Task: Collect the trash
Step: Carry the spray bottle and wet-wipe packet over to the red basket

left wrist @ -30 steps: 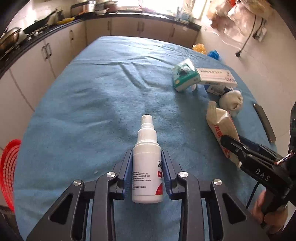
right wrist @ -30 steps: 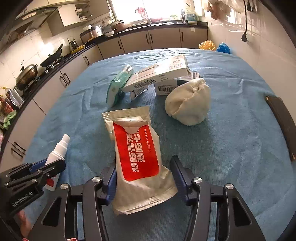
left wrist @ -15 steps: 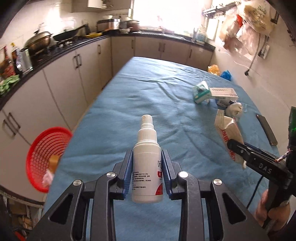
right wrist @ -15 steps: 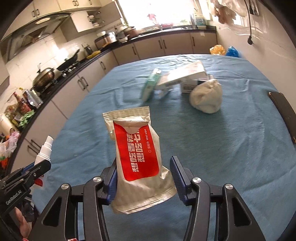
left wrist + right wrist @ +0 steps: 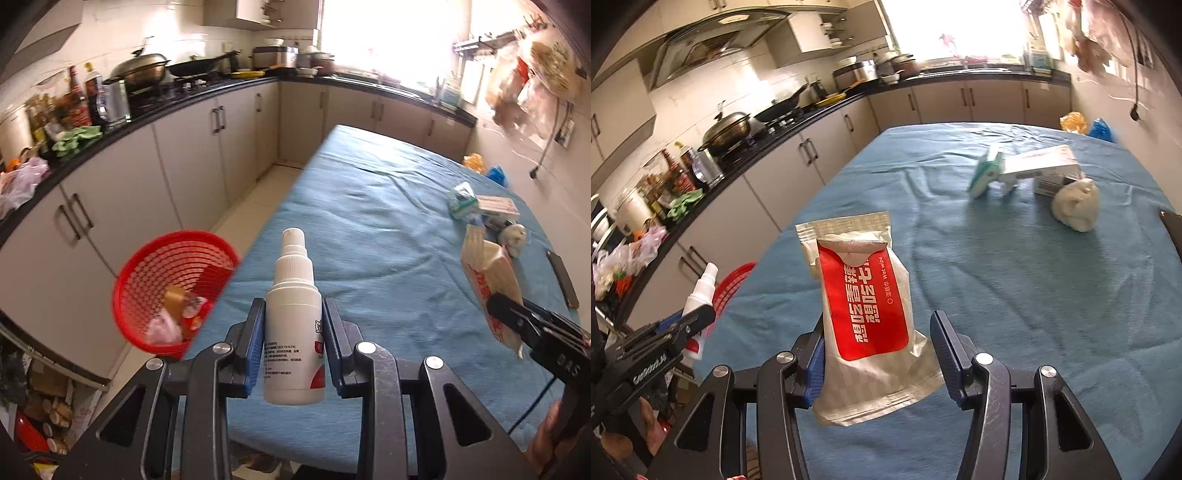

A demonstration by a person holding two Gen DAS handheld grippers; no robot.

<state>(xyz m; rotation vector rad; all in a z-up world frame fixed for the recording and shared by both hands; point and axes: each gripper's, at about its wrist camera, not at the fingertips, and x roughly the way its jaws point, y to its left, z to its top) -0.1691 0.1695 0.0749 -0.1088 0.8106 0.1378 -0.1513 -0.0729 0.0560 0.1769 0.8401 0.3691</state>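
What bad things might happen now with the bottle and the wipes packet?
The red basket sits low beside the table, so a dropped spray bottle could miss it. The wet wipe packet looks pinched only along its sides in the right hand-held gripper, so it might slip out.

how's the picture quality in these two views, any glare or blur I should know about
Left wrist view: the window is blown out, the red basket slightly smeared, the spray bottle sharp. Right wrist view: window glare too, the far boxes motion-blurred, the wet wipe pack crisp.
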